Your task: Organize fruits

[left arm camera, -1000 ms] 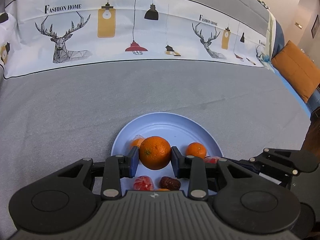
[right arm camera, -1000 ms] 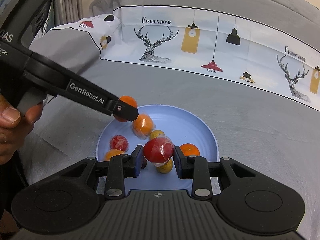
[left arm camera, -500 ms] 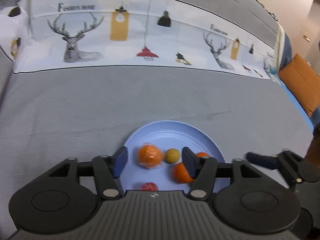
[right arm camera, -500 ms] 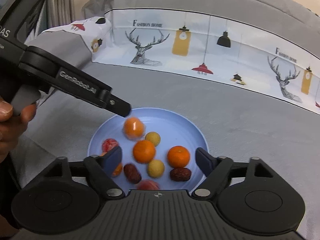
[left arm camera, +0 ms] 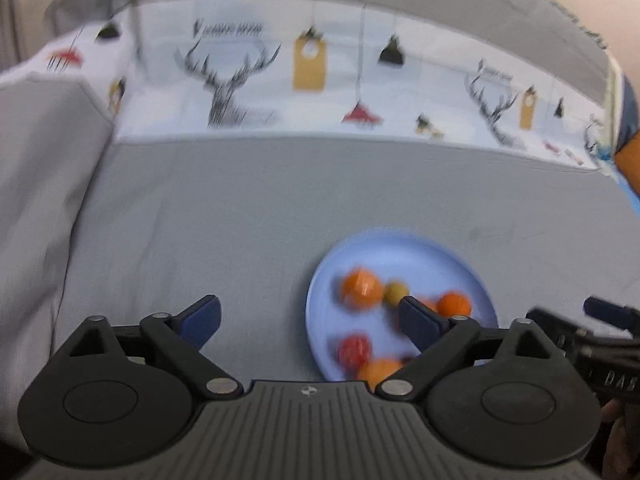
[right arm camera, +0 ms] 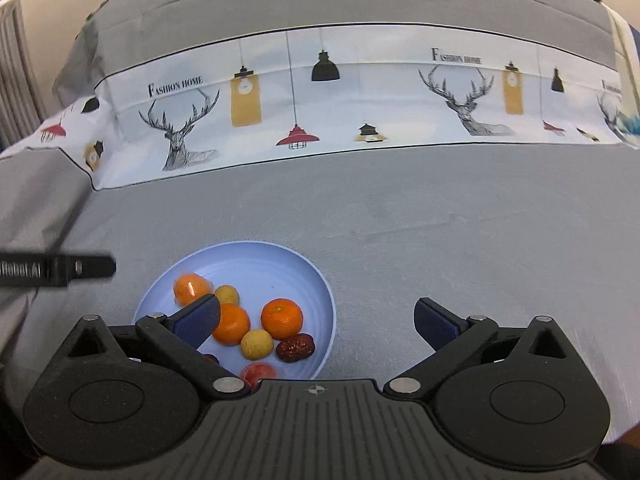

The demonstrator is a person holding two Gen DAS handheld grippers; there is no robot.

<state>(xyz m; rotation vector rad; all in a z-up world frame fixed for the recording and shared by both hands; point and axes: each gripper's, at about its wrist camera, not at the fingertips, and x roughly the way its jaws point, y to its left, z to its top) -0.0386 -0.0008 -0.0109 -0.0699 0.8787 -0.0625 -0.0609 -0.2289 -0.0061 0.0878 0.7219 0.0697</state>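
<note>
A light blue plate (right arm camera: pixel 280 258) lies on the grey bedspread and holds several fruits: oranges (right arm camera: pixel 282 318), small yellow fruits (right arm camera: pixel 257 344), a dark red date (right arm camera: pixel 297 348) and a wrapped red fruit (right arm camera: pixel 260 372). My right gripper (right arm camera: pixel 316 322) is wide open and empty, just right of the plate. In the blurred left wrist view the plate (left arm camera: pixel 400 248) sits right of centre. My left gripper (left arm camera: pixel 310 318) is wide open and empty, to the plate's left; it shows as a black tip in the right wrist view (right arm camera: pixel 60 270).
A white band (right arm camera: pixel 360 92) printed with deer and lamps crosses the bedspread behind the plate. Folded grey fabric (left arm camera: pixel 40 180) rises at the left. An orange cushion (left arm camera: pixel 630 164) shows at the far right. The right gripper's handle (left arm camera: pixel 592 344) lies at the lower right.
Both grippers opened and dropped their fruits, an orange and a wrapped red fruit, onto the plate. Both then drew back, the left one leftwards and the right one rightwards.
</note>
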